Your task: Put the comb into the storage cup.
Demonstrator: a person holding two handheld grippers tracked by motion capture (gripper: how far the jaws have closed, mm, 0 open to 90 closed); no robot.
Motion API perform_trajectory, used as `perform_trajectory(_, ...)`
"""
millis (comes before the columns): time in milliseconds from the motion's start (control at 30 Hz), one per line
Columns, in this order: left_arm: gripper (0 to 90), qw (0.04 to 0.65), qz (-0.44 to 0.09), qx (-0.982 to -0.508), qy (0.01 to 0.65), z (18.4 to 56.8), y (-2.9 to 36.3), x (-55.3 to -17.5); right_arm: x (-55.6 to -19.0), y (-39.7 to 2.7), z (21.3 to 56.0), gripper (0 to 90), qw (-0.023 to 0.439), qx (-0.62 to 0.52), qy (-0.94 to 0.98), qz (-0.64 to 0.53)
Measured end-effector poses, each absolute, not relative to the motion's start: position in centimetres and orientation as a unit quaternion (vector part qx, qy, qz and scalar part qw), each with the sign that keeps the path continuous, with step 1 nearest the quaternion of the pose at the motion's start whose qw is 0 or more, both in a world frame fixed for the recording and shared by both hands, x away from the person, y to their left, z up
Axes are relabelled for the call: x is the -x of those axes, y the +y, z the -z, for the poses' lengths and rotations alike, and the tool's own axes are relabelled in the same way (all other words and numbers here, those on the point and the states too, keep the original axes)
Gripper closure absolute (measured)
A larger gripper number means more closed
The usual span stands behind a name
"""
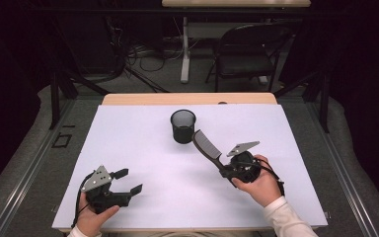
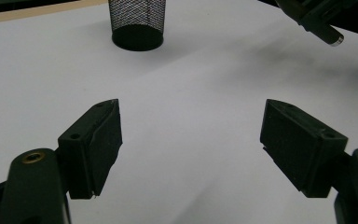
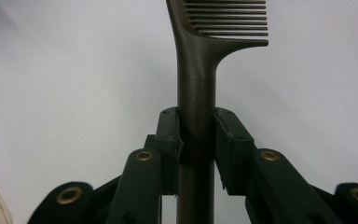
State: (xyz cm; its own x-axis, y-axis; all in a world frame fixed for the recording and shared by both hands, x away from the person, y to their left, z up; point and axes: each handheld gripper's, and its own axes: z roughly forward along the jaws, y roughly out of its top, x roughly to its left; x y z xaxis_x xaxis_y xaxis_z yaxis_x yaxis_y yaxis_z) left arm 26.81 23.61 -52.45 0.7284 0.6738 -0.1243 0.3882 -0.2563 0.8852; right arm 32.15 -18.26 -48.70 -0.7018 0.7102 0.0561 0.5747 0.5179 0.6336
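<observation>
At the near left of the white table, the left gripper rests low in the person's left hand, its jaws spread wide with nothing between them; the left gripper view looks past the two black pads across bare tabletop toward the mesh cup.

At centre, toward the far edge, the black wire-mesh pen cup stands upright and, as far as the high view shows, holds nothing.

Just right of the cup, a dark wide-tooth comb hangs in the air, slanting up and away from the right gripper, its toothed end close beside the cup's rim but not yet over the opening. The right gripper view shows the jaws clamped on either side of the comb's handle, pads pressed flat against it, with the teeth pointing off to one side above.

At the near right, the person's right hand carries that gripper, a light sleeve at the wrist.

The step in hand appears to be carrying the comb to the cup. The next move would call for bringing the comb over the opening, tipping it nearer upright, lowering it inside the rim, and only then parting the jaws; a nudge against the light cup could topple it.
</observation>
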Motion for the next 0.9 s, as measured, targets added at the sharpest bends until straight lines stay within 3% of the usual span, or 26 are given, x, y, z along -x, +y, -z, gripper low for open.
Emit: perform_trajectory(900,22.3,0.515,-0.136,-0.775,0.340,52.4,23.8,-26.8,-32.9,-14.0,47.2,73.1,0.150,-0.344,0.815,-0.442)
